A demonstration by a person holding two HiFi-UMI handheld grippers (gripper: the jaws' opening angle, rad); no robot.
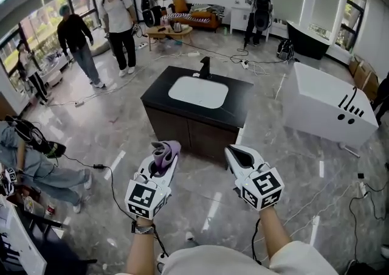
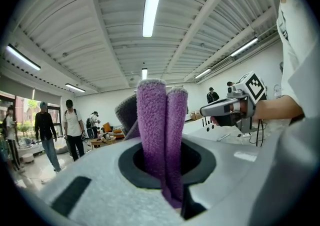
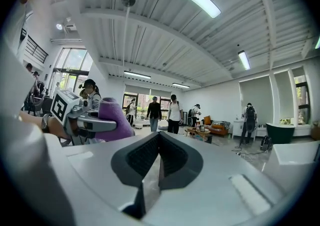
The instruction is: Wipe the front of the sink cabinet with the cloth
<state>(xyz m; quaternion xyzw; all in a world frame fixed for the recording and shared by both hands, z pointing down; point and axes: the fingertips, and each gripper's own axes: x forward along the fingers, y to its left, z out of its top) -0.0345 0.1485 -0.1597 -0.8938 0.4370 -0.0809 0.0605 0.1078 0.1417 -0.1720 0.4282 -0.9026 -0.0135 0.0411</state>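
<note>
**Grey marble floor, cabinet ahead: cloth gripped, wiping not yet begun**

Head view: the glossy grey marble floor (image 1: 200, 207) runs across an open room with several people at the far side. The dark sink cabinet with a black top (image 1: 196, 129) stands at twelve o'clock from the person. Its door fronts face them, well apart from both tools. The left gripper (image 1: 163, 158) hangs at seven o'clock of the cabinet, with the fluffy purple terry cloth (image 1: 166, 149) standing out of its tip. The right gripper (image 1: 242, 157) hangs at five o'clock.

Left gripper view: the jaws are clamped on the cloth, which rises in two folded lobes toward twelve o'clock. A grey flap shows at ten o'clock.

Right gripper view: the ribbed black jaws are pressed together with nothing between them. The other tool and its cloth show at nine o'clock.

The step in hand appears to be the approach. To wipe well, the person should probably lower the left tool and lay the lobes flat on the doors. Overlapping strokes would cover the front, with only fabric touching the wood.
</note>
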